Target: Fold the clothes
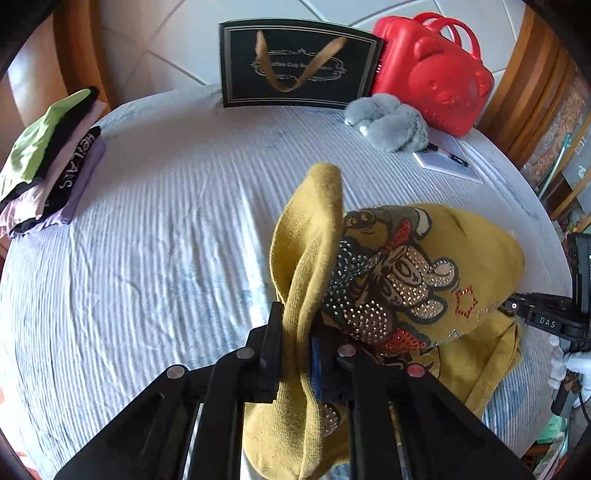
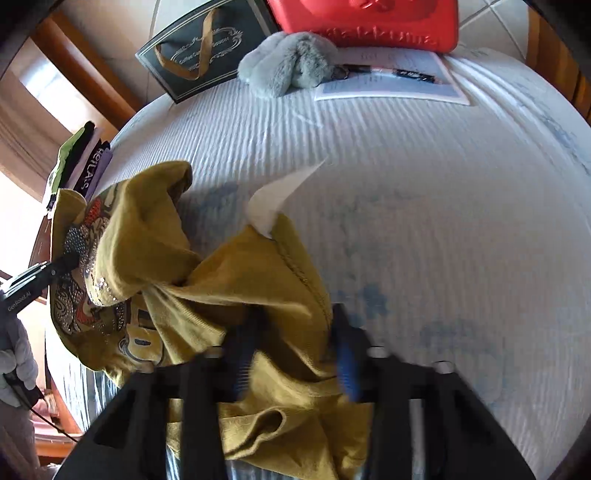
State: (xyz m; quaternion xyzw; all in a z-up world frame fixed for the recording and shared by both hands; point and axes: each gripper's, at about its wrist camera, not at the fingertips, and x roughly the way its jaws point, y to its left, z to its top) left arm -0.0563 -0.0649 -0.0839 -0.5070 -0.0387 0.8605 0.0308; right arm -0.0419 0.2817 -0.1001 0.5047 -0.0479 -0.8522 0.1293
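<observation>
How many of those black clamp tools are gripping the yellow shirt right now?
2. The left gripper pinches a bunched fold of the yellow shirt; the right gripper holds another part, near its white label.

The right gripper [image 2: 295, 347] is smeared by motion blur, and bunched mustard top [image 2: 258, 280] covers the gap between its fingers. The red case [image 2: 365, 18] is cut off by the right wrist picture's top edge, its lettering unreadable.

Left gripper [image 1: 297, 354]: black linkage arms, silver and red pivot discs, blue pad inside one finger. Right gripper [image 2: 295, 365]: black frame, blue finger pads. White-gloved hand [image 2: 16, 373] behind the claw; "DAS" lettering on the body.
</observation>
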